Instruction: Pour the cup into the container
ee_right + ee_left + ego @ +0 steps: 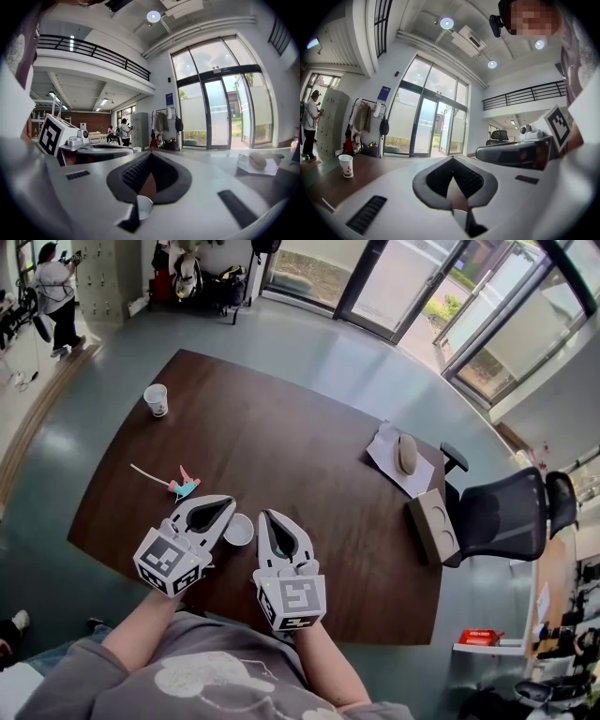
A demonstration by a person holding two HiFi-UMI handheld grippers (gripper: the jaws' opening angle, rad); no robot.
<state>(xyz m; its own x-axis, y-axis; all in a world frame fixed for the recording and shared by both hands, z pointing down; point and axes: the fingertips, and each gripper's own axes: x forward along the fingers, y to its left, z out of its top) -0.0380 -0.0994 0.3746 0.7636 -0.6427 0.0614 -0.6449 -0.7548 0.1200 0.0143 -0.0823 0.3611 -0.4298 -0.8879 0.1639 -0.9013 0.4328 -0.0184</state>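
White container [238, 530] between left tool [231, 503] and right tool [268, 515], both jaws together; paper cup [156, 399] well apart.

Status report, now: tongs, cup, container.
Left tongs and right tongs shut, nothing held. Cup upright at far left, untouched. White container between the tongs. Pink toy lies toward the cup.

- The left gripper [452, 160] has its jaws closed tip to tip, with nothing gripped.
- A white round rim [459, 214] shows low in the gap behind the tips.
- A paper cup [346, 165] stands on the brown table [328, 187], far left of the jaws.
- The right gripper [487, 152] lies close on the right.
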